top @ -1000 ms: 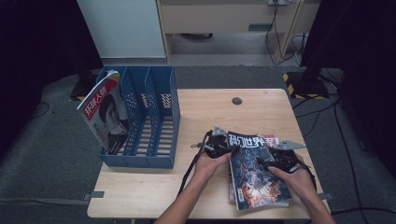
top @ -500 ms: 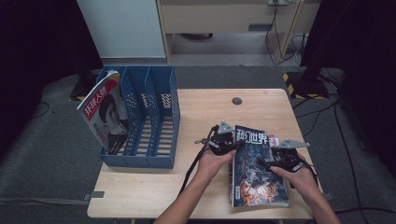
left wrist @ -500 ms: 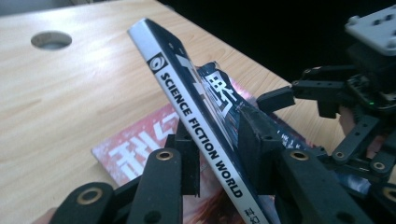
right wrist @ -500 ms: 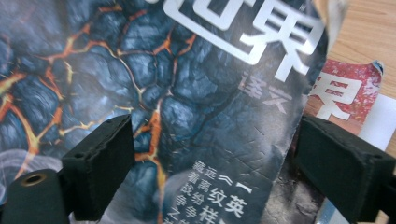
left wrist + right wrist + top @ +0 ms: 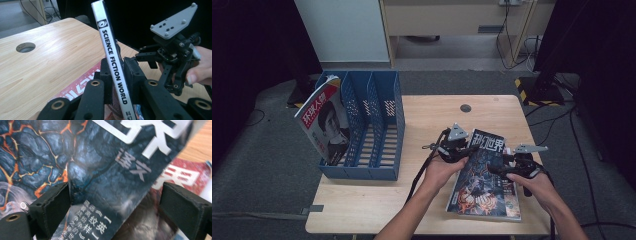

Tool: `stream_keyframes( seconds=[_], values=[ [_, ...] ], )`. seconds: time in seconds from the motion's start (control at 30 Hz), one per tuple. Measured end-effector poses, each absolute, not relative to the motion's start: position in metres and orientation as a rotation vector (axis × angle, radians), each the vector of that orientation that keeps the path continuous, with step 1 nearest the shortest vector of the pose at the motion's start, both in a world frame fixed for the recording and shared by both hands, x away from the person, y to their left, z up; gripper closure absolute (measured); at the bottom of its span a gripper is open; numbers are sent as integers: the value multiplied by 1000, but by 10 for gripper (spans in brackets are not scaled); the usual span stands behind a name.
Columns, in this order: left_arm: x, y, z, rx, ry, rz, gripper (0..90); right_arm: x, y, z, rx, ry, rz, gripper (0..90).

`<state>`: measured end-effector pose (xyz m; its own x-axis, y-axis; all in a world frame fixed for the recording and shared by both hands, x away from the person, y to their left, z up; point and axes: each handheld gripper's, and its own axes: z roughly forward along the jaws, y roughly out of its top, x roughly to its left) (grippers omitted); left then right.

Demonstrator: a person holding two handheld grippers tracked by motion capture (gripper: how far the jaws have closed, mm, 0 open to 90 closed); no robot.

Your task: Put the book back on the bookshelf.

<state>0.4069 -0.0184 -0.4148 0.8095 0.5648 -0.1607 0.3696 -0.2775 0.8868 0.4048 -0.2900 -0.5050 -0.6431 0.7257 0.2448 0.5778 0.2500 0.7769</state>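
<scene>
**Left gripper clamps the magazine's spine, right jaws stand wide**

And here we are over the pale wooden table [image 5: 377, 200]. The left gripper [image 5: 468, 148] has its black jaws clenched on the white spine of the dark, lava-patterned science fiction magazine [image 5: 482, 175]; they have just been closing, with the spine between the pads. In the left gripper view that spine [image 5: 112, 57] stands nearly upright, lettered "SCIENCE FICTION WORLD", pinched on both sides. The magazine tilts up at its left edge, its lower right part resting on the small stack of magazines [image 5: 511, 192] lying on the table's near right corner.

Over to the right gripper [image 5: 502, 165]: its jaws have just been opening and now stand released, wide apart, the dark cover [image 5: 100, 170] hanging between them with no pad pressing on it. A red-and-white magazine [image 5: 185, 173] shows beneath.

Well to the left sits the blue plastic file rack [image 5: 382, 130], with a red-covered portrait magazine [image 5: 323, 125] leaning in its leftmost slot.
</scene>
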Motion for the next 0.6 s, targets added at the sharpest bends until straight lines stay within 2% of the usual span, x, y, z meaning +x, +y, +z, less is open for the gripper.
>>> stream_keyframes(
  seconds=[0.23,0.3,0.33,0.37,0.43,0.5,0.57,0.6],
  values=[
    [406,-20,-410,1916,684,224,786,411,-290,-508,1237,2373,1390,78],
    [406,-20,-409,1926,676,222,788,413,-290,-510,1224,2393,1421,143],
    [406,-20,-409,1926,676,222,788,413,-290,-510,1224,2393,1421,143],
    [406,-21,-408,1928,674,222,789,413,-289,-509,1213,2408,1451,226],
    [406,-20,-408,1922,673,219,790,412,-288,-508,1208,2405,1452,228],
    [407,-19,-406,1914,670,223,799,412,-291,-506,1210,2384,1456,299],
    [408,-19,-405,1914,671,225,804,412,-292,-504,1212,2374,1461,320],
    [408,-18,-405,1911,671,224,806,412,-294,-501,1213,2359,1465,371]
  ],
)
